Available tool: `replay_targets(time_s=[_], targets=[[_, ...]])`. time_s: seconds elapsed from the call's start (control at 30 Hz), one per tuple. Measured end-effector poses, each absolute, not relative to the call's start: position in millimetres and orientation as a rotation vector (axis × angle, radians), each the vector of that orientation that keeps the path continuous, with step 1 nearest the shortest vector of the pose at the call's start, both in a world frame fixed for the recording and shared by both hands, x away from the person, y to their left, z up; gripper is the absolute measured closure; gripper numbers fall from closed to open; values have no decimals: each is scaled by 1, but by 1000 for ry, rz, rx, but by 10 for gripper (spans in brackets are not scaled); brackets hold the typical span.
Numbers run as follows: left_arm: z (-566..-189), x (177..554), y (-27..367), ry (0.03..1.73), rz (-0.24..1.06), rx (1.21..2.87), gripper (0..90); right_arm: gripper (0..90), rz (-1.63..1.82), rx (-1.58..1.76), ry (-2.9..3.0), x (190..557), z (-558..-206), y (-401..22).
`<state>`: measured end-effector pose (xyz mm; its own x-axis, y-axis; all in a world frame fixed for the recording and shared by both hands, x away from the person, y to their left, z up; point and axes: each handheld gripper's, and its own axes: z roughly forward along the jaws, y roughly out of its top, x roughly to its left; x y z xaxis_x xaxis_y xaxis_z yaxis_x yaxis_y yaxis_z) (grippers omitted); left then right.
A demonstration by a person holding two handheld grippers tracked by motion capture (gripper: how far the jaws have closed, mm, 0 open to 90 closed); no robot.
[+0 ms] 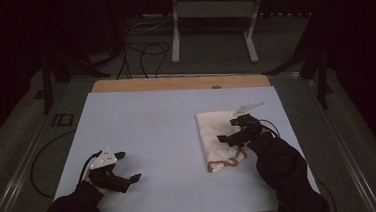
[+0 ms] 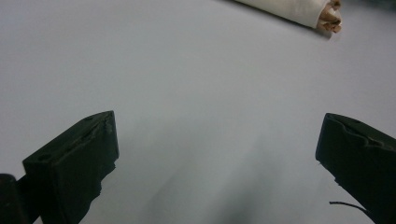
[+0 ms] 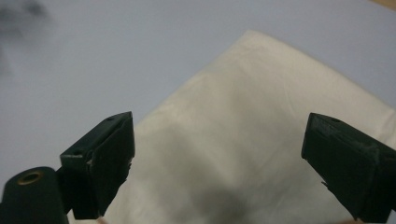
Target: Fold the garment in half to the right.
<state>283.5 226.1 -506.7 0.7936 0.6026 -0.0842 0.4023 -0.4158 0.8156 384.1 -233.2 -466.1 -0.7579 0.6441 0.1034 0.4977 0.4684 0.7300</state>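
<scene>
Fingers (image 3: 100, 163) of the right gripper (image 1: 236, 130) stand spread wide over the folded cream cloth bag with tan rope handles (image 1: 218, 134), gripping nothing, with the fabric lying flat beneath the gap between them. The left gripper (image 1: 124, 166) hovers well apart over bare surface near the front left, its fingers (image 2: 74, 161) likewise parted and empty. The bag lies on the right half of the pale blue tabletop (image 1: 143, 134), its long axis running from the person's side toward the far edge, with the handle end (image 2: 329, 16) pointing back at the person and the plain folded end pointing away. To do this step well, I judge the right gripper should come down square onto one fabric edge and pinch a single layer, while the left gripper moves over to steady or take the handle end.
</scene>
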Motion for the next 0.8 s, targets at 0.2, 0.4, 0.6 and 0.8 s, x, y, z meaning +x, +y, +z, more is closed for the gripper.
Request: replay_targets(time_s=[0.2,0.4,0.6,0.8], targets=[[-507,283,226,744,276,2064,2,100,1158,1003,2492,367,-468,-247],[-507,283,225,744,275,2065,2,100,1196,1015,2469,352,-471,-258],[-507,283,226,745,277,2064,2,100,1197,1024,2472,337,-477,-265],[-506,283,226,744,278,2067,2,100,1233,1019,2470,323,-489,-271]])
